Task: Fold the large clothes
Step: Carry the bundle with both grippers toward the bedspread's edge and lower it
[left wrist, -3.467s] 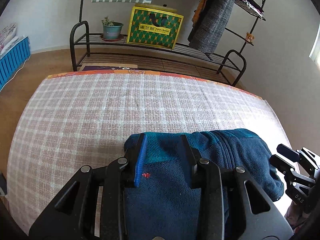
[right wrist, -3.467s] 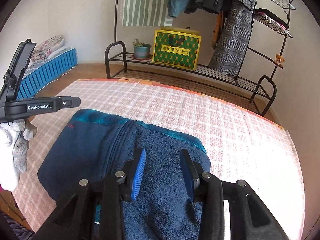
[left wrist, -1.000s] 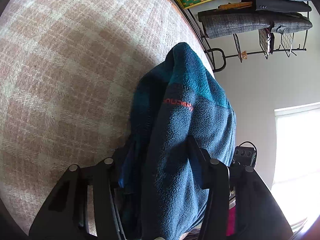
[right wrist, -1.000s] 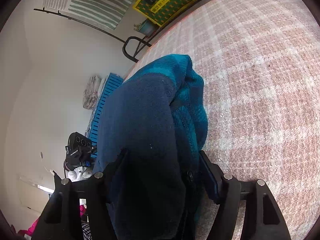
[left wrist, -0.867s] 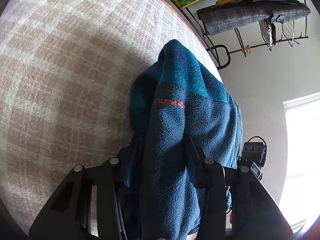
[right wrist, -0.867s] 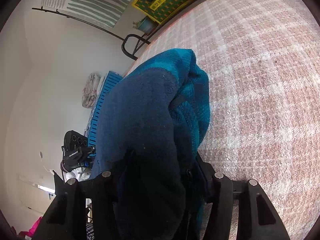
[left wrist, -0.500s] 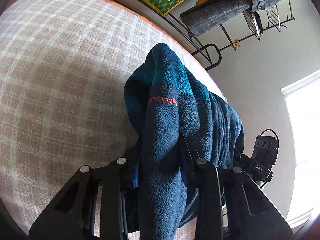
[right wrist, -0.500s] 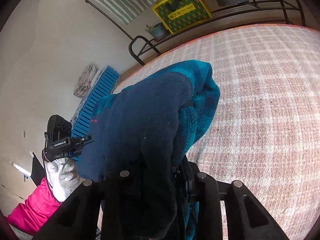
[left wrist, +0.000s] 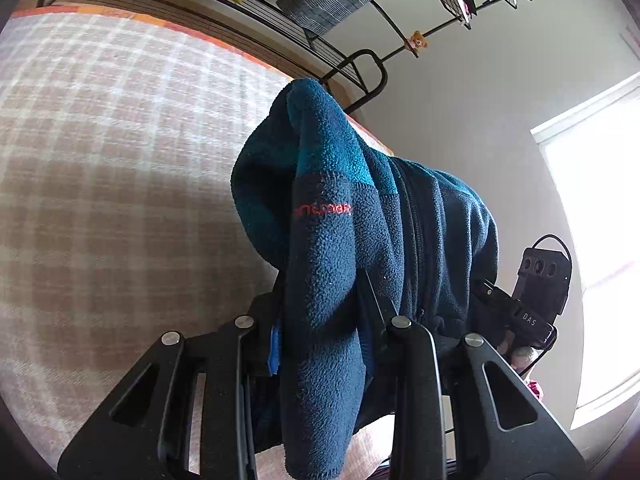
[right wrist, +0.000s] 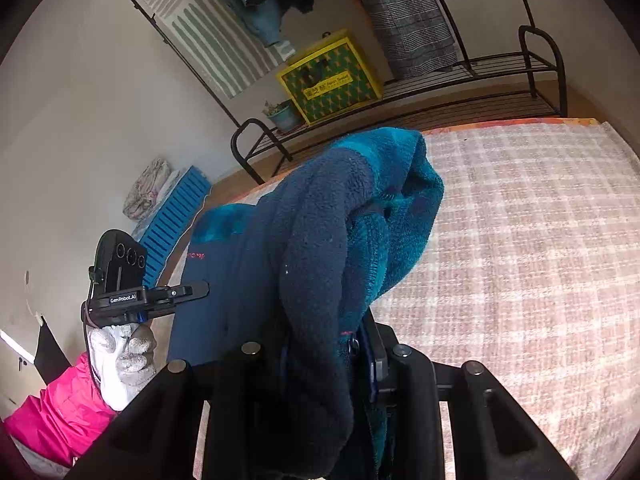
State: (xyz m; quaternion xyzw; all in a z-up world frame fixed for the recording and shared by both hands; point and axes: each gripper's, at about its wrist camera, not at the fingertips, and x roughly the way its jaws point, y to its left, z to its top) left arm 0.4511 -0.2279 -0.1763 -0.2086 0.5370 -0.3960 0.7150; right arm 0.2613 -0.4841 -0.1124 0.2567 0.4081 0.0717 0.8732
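A folded navy and teal fleece jacket hangs lifted above the plaid-covered table. My left gripper is shut on one side of it, the fleece bulging between and over the fingers. My right gripper is shut on the other side of the same jacket, above the plaid cover. The right gripper's body also shows in the left wrist view, and the left gripper's body, in a white-gloved hand, in the right wrist view. The fingertips are hidden by fleece.
A black clothes rack stands beyond the table's far edge, with a yellow-green box, a potted plant and hanging coats. A blue slatted crate lies at the left. A pink garment lies low at the left.
Both grippers have lifted the folded jacket off the table and tilted back toward level. The jacket now hangs higher between them.
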